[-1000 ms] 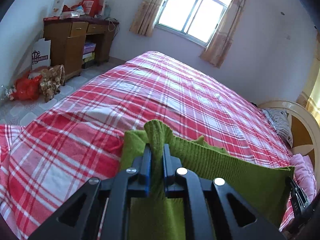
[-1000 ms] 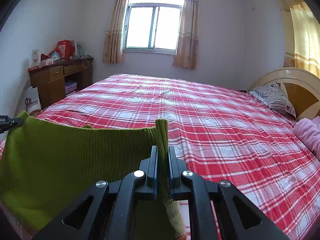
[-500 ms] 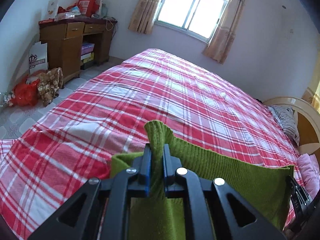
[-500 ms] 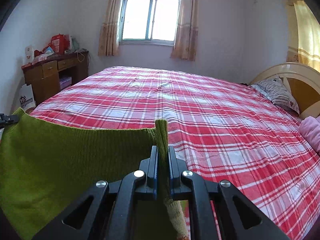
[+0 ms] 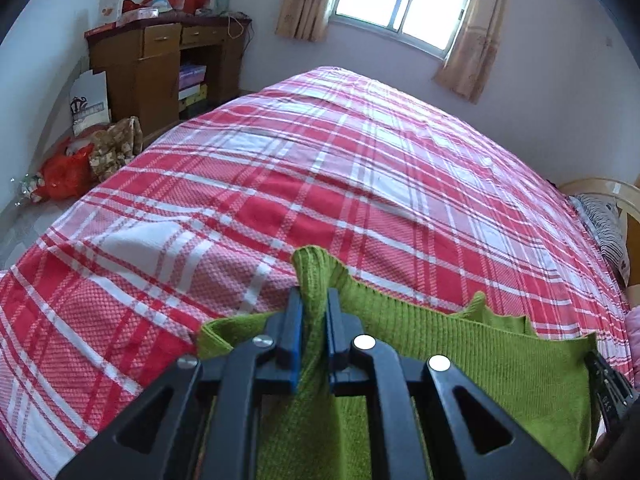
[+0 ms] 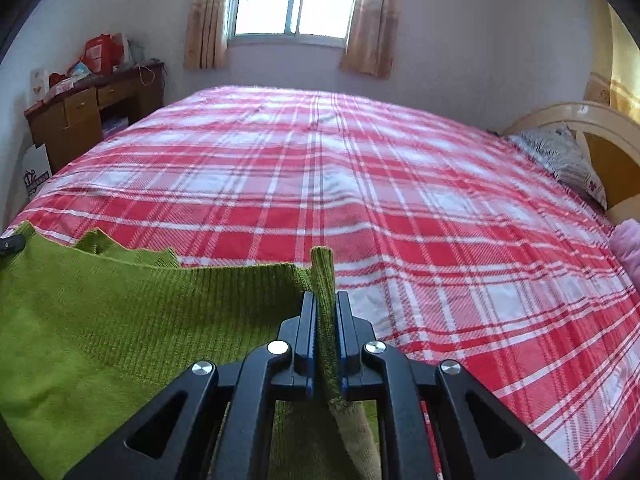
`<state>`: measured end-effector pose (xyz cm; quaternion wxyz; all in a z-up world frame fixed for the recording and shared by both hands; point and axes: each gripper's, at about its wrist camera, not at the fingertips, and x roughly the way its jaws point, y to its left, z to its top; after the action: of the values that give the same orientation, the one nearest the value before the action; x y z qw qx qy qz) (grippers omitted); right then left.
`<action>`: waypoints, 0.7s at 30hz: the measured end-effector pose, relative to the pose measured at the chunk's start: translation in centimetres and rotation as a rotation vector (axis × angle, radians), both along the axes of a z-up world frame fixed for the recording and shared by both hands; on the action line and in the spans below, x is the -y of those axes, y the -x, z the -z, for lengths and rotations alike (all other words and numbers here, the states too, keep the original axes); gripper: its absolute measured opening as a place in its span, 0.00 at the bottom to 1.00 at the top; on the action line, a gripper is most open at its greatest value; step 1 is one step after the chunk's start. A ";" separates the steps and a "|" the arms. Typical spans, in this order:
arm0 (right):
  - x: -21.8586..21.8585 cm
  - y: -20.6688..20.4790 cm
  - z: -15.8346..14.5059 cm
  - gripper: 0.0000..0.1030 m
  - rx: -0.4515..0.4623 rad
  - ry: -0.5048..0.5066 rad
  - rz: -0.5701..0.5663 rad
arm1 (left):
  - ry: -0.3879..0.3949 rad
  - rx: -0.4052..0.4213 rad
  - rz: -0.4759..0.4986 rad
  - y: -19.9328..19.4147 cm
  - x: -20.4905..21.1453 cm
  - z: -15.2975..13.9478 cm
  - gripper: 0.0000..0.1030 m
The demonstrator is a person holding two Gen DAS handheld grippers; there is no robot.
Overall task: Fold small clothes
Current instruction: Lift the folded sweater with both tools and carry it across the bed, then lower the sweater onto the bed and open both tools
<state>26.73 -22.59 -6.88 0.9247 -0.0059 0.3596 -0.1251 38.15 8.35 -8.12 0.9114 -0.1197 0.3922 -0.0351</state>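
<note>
Left wrist view: left gripper (image 5: 314, 312) clamped on a bunched corner of the green knitted garment (image 5: 460, 360)
Right wrist view: right gripper (image 6: 324, 316) pinched tight on the opposite corner, a narrow strip standing up between the pads
Garment position: stretched between both grippers, top edge taut, body hanging below, held over the near edge of the bed (image 6: 360, 208)
Bed surface: red plaid cover, no other garment visible on it
Surroundings: wooden desk (image 5: 152, 64) by the wall, window (image 6: 292, 0) beyond, pillow (image 6: 560, 160) at the headboard
Progress: early; garment gripped and spread, no fold visible
Remaining: lay flat on the cover, fold, set aside
</note>
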 end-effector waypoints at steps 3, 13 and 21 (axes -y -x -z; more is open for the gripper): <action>0.2 -0.8 0.9 0.08 -0.057 -0.008 0.007 | -0.011 -0.022 0.001 -0.5 0.2 0.2 0.14; 0.2 -1.8 1.8 0.21 -0.128 0.020 0.040 | -0.044 -0.047 -0.015 -0.7 0.4 0.5 0.26; 3.5 1.6 0.0 0.35 0.039 -0.087 0.211 | -0.146 -0.067 -0.055 -0.4 0.9 0.1 0.56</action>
<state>25.13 -26.08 -6.83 0.9125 0.0746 0.3454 -0.2062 38.58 7.46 -8.18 0.9047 -0.0650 0.4204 0.0227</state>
